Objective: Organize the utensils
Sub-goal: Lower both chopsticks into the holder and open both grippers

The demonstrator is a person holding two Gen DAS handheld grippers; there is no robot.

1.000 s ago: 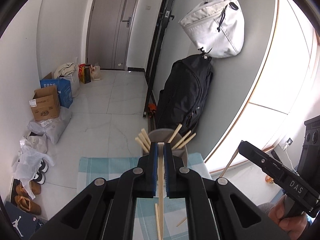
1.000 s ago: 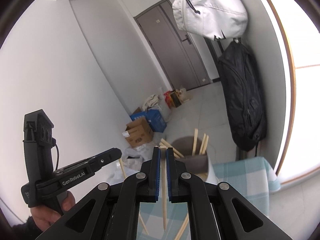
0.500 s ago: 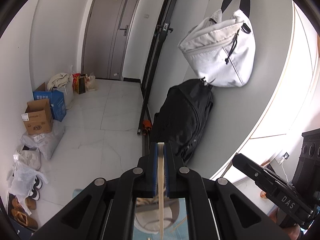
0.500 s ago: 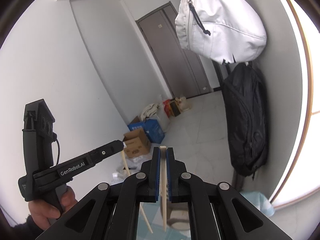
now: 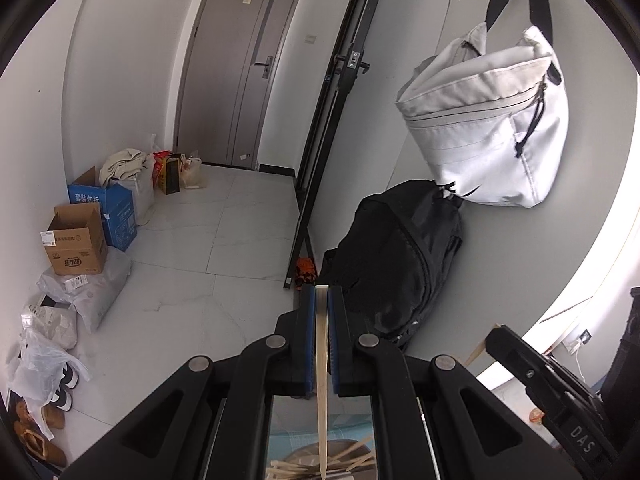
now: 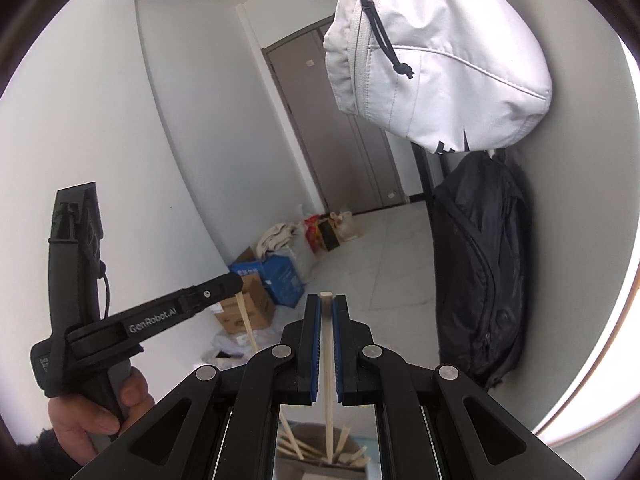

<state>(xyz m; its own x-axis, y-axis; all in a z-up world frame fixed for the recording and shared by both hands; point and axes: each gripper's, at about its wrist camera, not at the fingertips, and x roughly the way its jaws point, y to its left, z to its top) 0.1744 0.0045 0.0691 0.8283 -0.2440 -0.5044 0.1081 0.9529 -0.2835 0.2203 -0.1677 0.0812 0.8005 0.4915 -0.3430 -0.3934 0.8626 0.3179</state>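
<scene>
My left gripper (image 5: 321, 294) is shut on a wooden chopstick (image 5: 321, 380) that hangs down between the blue pads. Its lower tip is over the grey holder (image 5: 320, 466), which has several chopsticks in it. My right gripper (image 6: 326, 304) is shut on another wooden chopstick (image 6: 328, 380), and its lower end reaches into the same grey holder (image 6: 320, 450) below. In the right wrist view the left gripper (image 6: 224, 286) shows at the left with its chopstick hanging below it. In the left wrist view the right gripper (image 5: 496, 336) shows at the right.
A white bag (image 5: 488, 128) hangs on the wall above a black backpack (image 5: 404, 256). Cardboard boxes (image 5: 76, 240), plastic bags and shoes lie along the left wall. A teal checked cloth (image 5: 296, 436) shows beneath the holder. A grey door (image 5: 240, 64) stands at the back.
Both grippers have risen and tilted upward with their chopsticks. The holder has dropped from the middle of both views to the bottom edge, and the cloth has nearly left view.
</scene>
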